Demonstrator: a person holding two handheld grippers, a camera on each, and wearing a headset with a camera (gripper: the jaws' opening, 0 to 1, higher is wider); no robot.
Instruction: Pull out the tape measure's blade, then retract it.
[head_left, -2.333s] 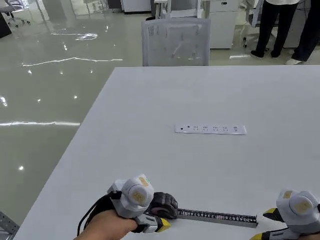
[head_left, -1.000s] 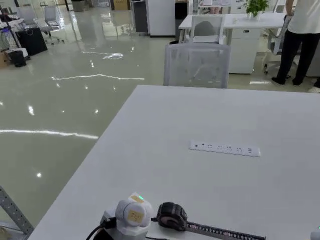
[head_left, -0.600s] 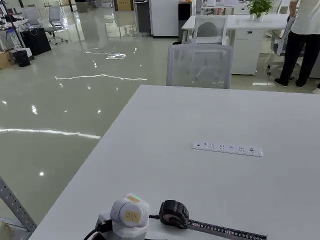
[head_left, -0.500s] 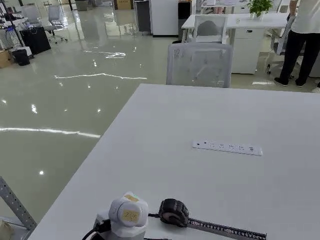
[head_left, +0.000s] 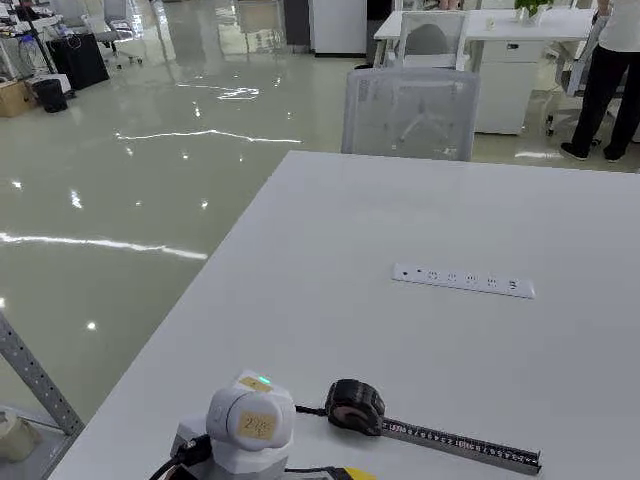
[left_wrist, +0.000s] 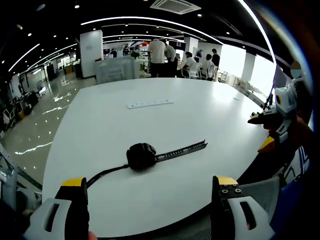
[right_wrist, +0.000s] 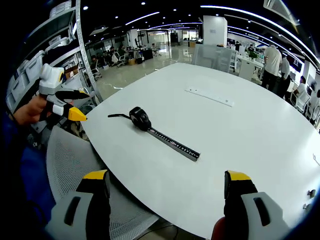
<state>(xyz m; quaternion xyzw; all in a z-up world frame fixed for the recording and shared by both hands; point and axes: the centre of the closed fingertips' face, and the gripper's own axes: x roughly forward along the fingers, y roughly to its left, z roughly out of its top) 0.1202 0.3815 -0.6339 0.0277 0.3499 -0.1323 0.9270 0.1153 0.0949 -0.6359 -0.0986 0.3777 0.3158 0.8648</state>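
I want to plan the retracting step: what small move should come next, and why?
Probably bring the open left gripper forward to the tape measure: its blade lies pulled out on the white table, untouched, and the right gripper is open too.

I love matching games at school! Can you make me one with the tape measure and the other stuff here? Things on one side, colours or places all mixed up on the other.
Things:
1. tape measure case
2. blade
3. power strip
4. chair

Descriptions:
A. grey, behind the far edge of the table
B. black and round
C. white, flat, further out on the table
D. pulled out, lying flat

Pairs: 1-B, 2-D, 3-C, 4-A.
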